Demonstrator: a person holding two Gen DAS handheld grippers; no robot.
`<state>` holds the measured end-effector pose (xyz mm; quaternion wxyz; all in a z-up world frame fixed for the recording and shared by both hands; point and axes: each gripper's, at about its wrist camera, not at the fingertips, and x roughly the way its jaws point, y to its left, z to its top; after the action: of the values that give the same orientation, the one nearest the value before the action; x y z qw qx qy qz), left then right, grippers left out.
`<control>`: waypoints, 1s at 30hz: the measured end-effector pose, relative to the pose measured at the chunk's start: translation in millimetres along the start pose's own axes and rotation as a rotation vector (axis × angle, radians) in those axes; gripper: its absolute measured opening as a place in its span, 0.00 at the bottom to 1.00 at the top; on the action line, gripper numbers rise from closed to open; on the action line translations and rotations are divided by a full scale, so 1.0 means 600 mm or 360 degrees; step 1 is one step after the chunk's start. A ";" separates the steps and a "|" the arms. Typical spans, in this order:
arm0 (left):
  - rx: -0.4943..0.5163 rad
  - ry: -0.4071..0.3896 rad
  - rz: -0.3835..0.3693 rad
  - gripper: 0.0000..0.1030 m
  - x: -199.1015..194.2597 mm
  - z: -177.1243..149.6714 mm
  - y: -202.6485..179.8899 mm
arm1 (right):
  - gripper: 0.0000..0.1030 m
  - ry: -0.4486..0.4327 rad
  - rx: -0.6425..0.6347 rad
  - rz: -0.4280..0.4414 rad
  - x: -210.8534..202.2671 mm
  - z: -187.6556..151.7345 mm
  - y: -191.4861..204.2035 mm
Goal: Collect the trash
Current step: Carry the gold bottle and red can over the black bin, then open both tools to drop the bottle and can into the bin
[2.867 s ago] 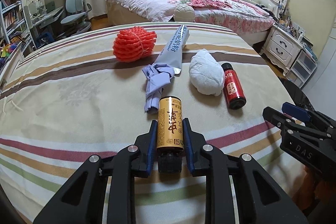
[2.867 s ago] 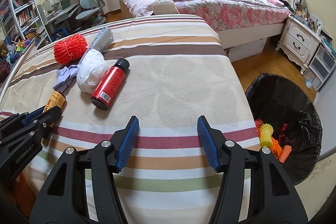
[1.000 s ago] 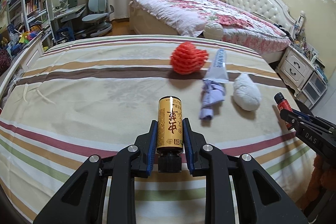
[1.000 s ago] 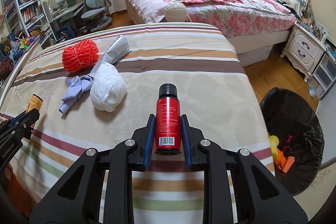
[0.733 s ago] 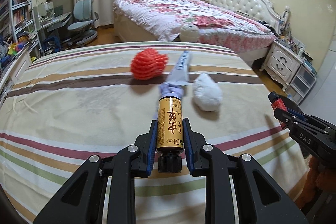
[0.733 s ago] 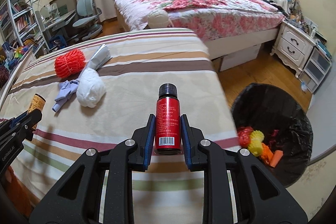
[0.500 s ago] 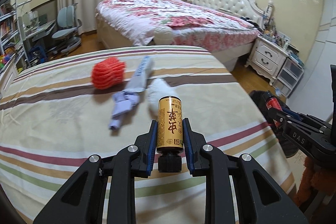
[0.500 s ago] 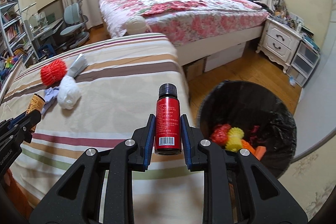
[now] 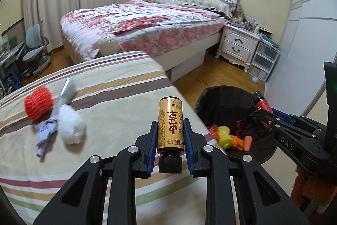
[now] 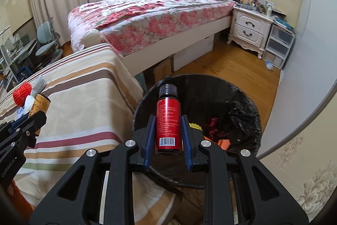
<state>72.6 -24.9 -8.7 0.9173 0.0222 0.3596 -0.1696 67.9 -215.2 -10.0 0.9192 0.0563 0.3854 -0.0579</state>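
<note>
Right gripper clamping red bottle above bin; left gripper clamping gold bottle.

The red bottle looked glossy beside the gold bottle with its matt paper-like label. The bin wore crinkled shiny black plastic; the striped tablecloth looked soft, matt.

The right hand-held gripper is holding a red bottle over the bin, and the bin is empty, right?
Not quite. The right hand-held gripper does hold the red bottle over the bin, but the bin isn't empty: the left wrist view shows yellow and orange trash inside.
</note>
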 end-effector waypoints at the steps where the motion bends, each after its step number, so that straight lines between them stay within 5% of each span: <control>1: 0.0018 0.0002 -0.0012 0.24 0.006 0.004 -0.011 | 0.23 -0.0002 0.0013 -0.0005 0.001 0.000 -0.008; 30: 0.0218 0.0084 -0.0075 0.24 0.113 0.038 -0.141 | 0.23 0.0025 0.0217 -0.0095 0.043 0.004 -0.127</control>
<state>105.8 -128.2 -30.3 0.8995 0.0808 0.3717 -0.2148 76.1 -292.5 -31.2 0.9081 0.1076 0.3893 -0.1109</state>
